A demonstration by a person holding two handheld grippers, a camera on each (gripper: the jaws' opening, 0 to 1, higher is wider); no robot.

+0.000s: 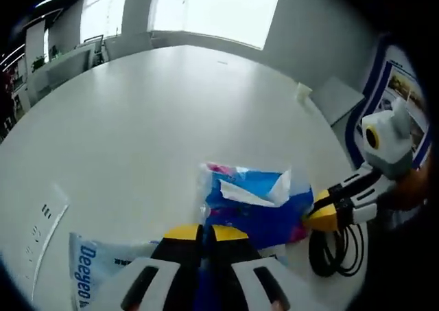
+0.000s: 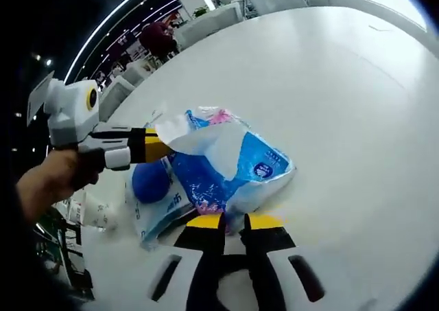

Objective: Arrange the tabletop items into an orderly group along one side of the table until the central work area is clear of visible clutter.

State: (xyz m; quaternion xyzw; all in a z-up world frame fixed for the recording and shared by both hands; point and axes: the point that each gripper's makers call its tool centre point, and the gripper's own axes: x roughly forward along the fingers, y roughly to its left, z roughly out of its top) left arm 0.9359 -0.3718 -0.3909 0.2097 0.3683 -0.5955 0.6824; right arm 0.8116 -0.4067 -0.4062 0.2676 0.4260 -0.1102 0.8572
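Left gripper view: we see a big white desk (image 1: 137, 119), mostly bare. A blue plastic bag (image 1: 257, 204) lies near its edge, and both tongs grip it from opposite ends. Left tongs (image 1: 205, 233) are narrow, pinched on the bag's near edge; right tongs (image 1: 322, 211) are clamped on its far side. A "Deeyeo" pack (image 1: 92, 263) lies just left. A black cable (image 1: 336, 249) is coiled beside the bag.

Right gripper view: right tongs (image 2: 234, 222) are closed on the bag (image 2: 226, 163); left tongs (image 2: 161, 146) are on its torn flap.
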